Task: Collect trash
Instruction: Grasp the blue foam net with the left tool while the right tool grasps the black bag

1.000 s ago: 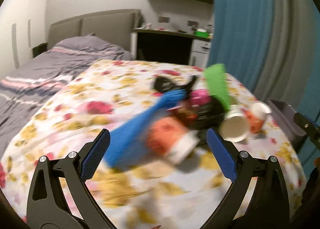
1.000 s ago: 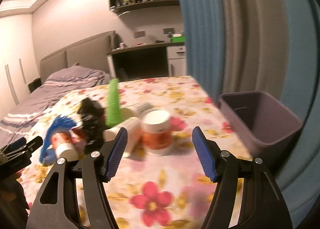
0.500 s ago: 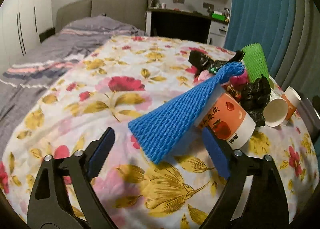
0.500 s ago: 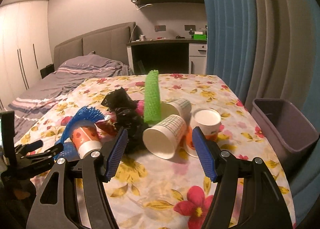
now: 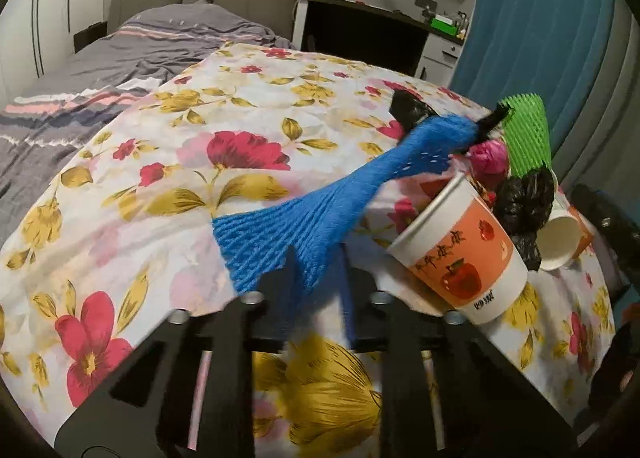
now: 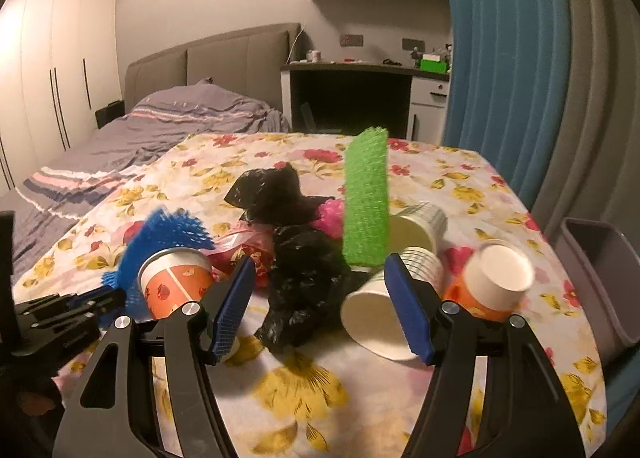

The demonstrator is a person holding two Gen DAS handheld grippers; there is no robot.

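A pile of trash lies on the floral tablecloth (image 5: pixel 160 197). My left gripper (image 5: pixel 316 282) is shut on the near end of a blue foam net sleeve (image 5: pixel 320 213), which also shows in the right wrist view (image 6: pixel 160 234). Beside it lies an orange paper cup (image 5: pixel 464 254). My right gripper (image 6: pixel 320 306) is open, with a crumpled black plastic bag (image 6: pixel 308 282) between its fingers. A green foam net (image 6: pixel 366 197), a white paper cup (image 6: pixel 376 322) and another orange cup (image 6: pixel 492 286) lie just behind.
A grey bin (image 6: pixel 600 278) stands off the table's right edge. A pink wad (image 5: pixel 488 157) and a second black bag (image 6: pixel 268 193) sit in the pile. A bed (image 6: pixel 140 137) is at the left, a desk (image 6: pixel 360 97) behind, a blue curtain (image 6: pixel 500 57) at the right.
My left gripper has closed on the blue net's near end. My right gripper has moved in closer to the pile, now straddling the black bag.
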